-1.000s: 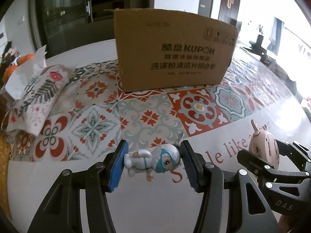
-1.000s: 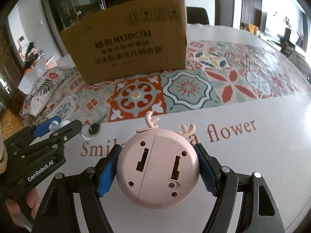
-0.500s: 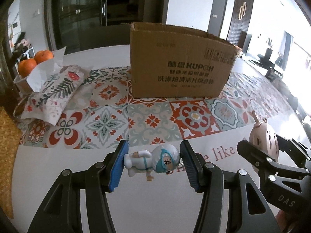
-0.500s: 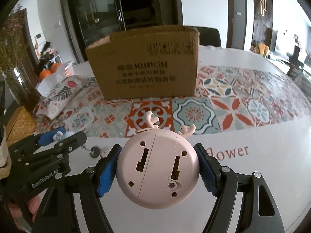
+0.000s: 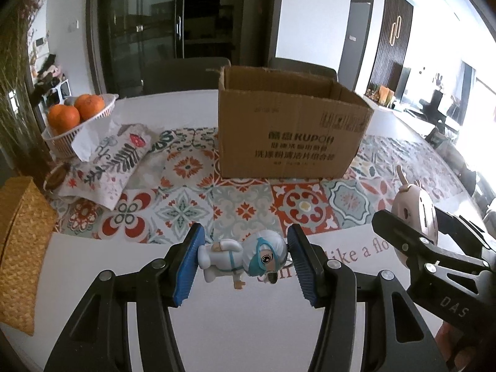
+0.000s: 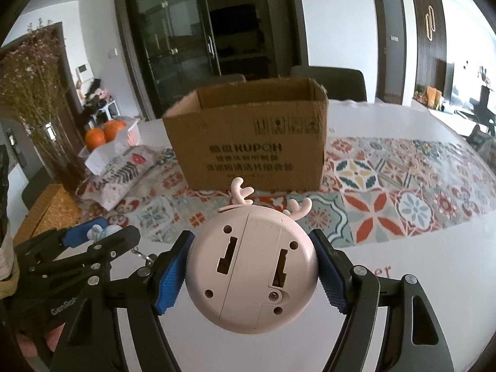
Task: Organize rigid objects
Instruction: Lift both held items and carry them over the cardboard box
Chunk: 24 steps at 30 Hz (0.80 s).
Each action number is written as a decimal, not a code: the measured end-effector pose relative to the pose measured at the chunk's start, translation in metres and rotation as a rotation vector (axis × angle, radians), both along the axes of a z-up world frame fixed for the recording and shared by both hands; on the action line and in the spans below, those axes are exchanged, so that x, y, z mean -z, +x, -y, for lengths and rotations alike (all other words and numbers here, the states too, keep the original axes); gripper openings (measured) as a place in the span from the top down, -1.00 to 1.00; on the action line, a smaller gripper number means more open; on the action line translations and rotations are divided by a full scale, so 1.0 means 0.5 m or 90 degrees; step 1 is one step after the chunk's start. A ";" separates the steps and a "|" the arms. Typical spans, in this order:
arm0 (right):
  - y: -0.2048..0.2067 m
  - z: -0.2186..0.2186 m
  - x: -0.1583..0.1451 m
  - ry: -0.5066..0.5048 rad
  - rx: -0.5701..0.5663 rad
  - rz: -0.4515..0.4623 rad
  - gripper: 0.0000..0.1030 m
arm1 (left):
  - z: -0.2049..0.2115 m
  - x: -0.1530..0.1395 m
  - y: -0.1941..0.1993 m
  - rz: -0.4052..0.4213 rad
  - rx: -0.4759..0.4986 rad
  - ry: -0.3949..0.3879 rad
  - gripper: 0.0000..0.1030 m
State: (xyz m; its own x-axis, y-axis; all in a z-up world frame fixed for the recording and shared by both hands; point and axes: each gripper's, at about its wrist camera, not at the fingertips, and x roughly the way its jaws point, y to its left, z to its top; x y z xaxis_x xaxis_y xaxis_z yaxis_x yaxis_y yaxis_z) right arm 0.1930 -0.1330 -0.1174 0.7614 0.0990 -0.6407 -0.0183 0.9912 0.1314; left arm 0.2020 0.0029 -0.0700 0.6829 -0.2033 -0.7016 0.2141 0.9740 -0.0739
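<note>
My left gripper (image 5: 245,255) is shut on a small white and teal figurine (image 5: 245,257), held sideways between the blue pads above the white table. My right gripper (image 6: 252,268) is shut on a round pink toy with antlers (image 6: 252,266), its back side with slots facing the camera. An open brown cardboard box (image 5: 291,127) stands ahead on the patterned runner; in the right wrist view the box (image 6: 251,142) sits straight ahead. The right gripper with the pink toy (image 5: 415,214) shows at the right of the left wrist view, and the left gripper (image 6: 99,232) at the lower left of the right wrist view.
A white basket of oranges (image 5: 77,117) and a floral pouch (image 5: 108,164) lie left of the box. A woven yellow mat (image 5: 21,238) lies at the table's left edge. Dark chairs (image 6: 328,83) stand behind the table. Dried branches (image 6: 34,99) rise at the left.
Both grippers have risen with their toys still held, so the box's open top now comes into view and the table looks further below.
</note>
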 end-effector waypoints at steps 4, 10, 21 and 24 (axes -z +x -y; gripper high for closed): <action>0.005 0.002 -0.025 0.004 -0.013 0.015 -0.46 | 0.002 -0.033 -0.001 0.021 -0.004 0.000 -0.06; 0.019 0.009 -0.066 0.004 -0.025 0.041 -0.46 | 0.009 -0.080 0.008 0.051 -0.004 -0.007 -0.06; 0.046 0.035 -0.130 0.002 -0.023 0.084 -0.46 | 0.042 -0.147 0.043 0.102 0.016 -0.005 -0.06; 0.055 0.042 -0.144 -0.002 -0.022 0.092 -0.46 | 0.052 -0.157 0.057 0.109 0.021 -0.002 -0.06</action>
